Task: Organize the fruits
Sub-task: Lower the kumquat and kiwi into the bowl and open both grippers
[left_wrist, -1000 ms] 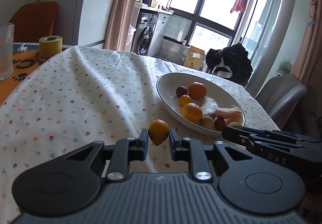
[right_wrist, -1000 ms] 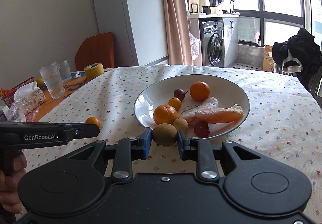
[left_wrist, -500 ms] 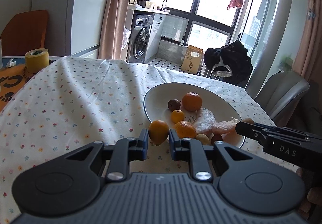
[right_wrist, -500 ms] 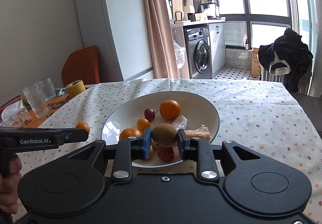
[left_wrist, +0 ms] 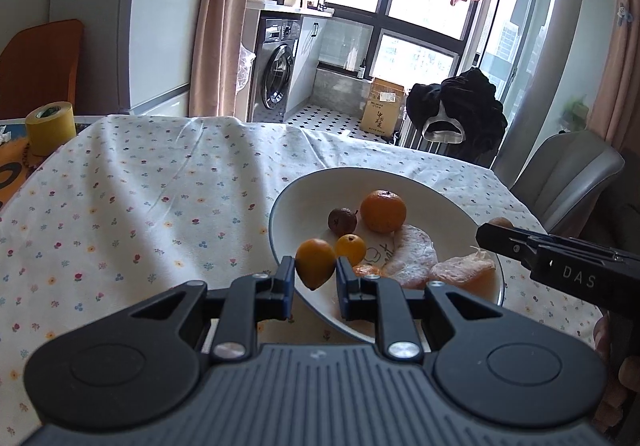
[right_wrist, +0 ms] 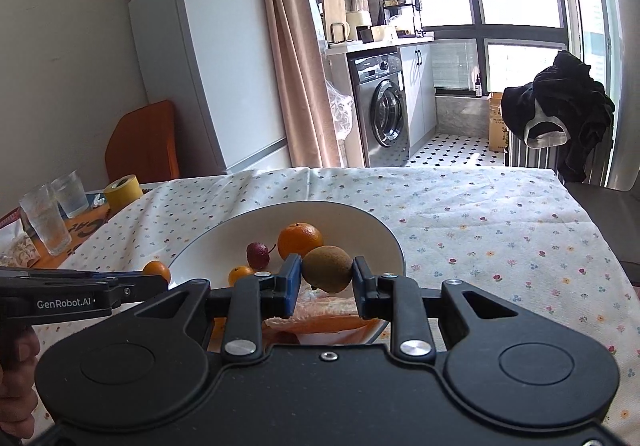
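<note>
My left gripper (left_wrist: 315,280) is shut on a small orange fruit (left_wrist: 315,263), held over the near left rim of the white plate (left_wrist: 288,205). My right gripper (right_wrist: 326,281) is shut on a brown kiwi (right_wrist: 327,268) above the plate (right_wrist: 224,236). In the plate lie a large tangerine (left_wrist: 383,205), a dark red fruit (left_wrist: 342,220), a small orange fruit (left_wrist: 350,249) and peeled citrus segments (left_wrist: 460,273). The right gripper's side shows at the right edge of the left wrist view, the left gripper's side at the left edge of the right wrist view.
A floral tablecloth (left_wrist: 140,197) covers the table. A yellow tape roll (left_wrist: 50,127) and two glasses (right_wrist: 44,217) stand at the far left edge. A grey chair (left_wrist: 568,173) and a chair draped in black clothing (right_wrist: 556,113) stand beyond the table.
Both grippers have moved forward over the plate, each still holding its fruit. The kiwi now hangs above the plate's middle, and the small orange fruit has come above the plate's near rim.
</note>
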Available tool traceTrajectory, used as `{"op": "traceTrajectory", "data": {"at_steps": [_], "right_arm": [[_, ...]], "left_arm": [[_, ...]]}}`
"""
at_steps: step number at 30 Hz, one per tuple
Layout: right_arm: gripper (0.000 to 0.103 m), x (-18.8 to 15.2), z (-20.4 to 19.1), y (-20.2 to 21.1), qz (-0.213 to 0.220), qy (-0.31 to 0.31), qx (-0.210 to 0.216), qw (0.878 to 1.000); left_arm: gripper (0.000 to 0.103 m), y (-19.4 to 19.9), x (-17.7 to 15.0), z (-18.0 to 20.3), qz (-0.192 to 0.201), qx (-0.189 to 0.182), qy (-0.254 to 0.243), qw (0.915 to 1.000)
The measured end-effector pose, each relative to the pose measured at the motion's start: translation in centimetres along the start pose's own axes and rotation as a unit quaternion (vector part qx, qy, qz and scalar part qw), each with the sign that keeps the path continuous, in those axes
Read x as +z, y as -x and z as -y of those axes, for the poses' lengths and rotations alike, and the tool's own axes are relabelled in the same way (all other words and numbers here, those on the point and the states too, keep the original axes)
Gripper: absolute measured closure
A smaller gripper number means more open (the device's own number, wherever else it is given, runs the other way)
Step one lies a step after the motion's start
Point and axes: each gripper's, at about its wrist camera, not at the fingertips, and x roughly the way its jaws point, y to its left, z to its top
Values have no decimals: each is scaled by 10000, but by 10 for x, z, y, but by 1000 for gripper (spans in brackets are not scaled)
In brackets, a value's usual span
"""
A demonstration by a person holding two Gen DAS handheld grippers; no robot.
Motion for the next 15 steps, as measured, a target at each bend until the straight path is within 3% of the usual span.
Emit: {"op": "traceTrajectory", "data": {"at_steps": [15], "right_arm": [[72,-6,12,-11,-121,-119,-117,9998]], "left_arm": [[81,-13,5,1,-77,83,-65,9999]]}}
